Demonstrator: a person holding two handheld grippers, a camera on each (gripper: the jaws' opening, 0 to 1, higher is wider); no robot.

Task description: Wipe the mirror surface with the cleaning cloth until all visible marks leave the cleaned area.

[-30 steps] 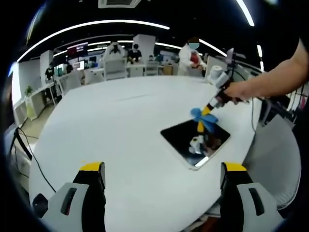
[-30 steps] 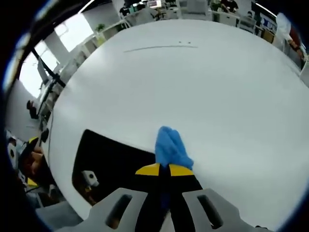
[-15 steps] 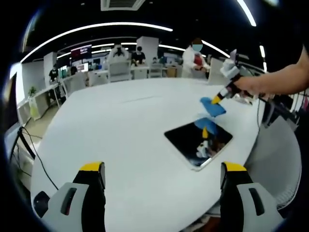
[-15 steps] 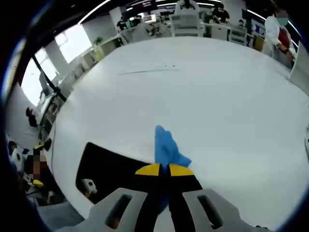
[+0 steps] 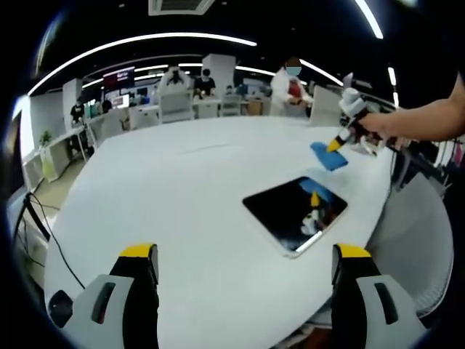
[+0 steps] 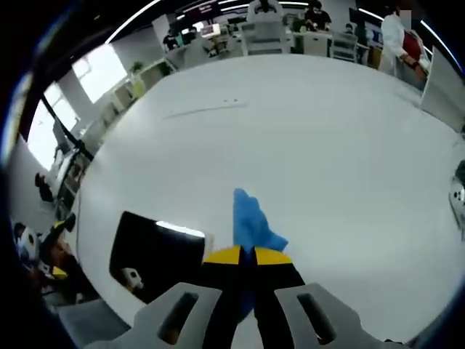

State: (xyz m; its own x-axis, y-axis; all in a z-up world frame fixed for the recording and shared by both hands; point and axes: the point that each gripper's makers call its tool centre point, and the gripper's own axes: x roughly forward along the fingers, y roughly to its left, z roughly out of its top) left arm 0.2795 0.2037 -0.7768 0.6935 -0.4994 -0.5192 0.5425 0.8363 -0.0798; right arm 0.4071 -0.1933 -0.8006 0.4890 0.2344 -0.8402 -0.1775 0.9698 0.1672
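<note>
Right gripper view: your right gripper [image 6: 243, 256] has its jaws pressed together on the blue cleaning cloth [image 6: 249, 220], which is soft, light and limp, so it droops from the tips; pinch it by a bunched fold, as here. It hangs clear above the white desk [image 6: 341, 145], beside the mirror [image 6: 156, 254], not on it. The mirror looks thin, rigid, slippery and fragile. In the left gripper view your left gripper [image 5: 247, 262] stands spread wide, holding nothing.
</note>
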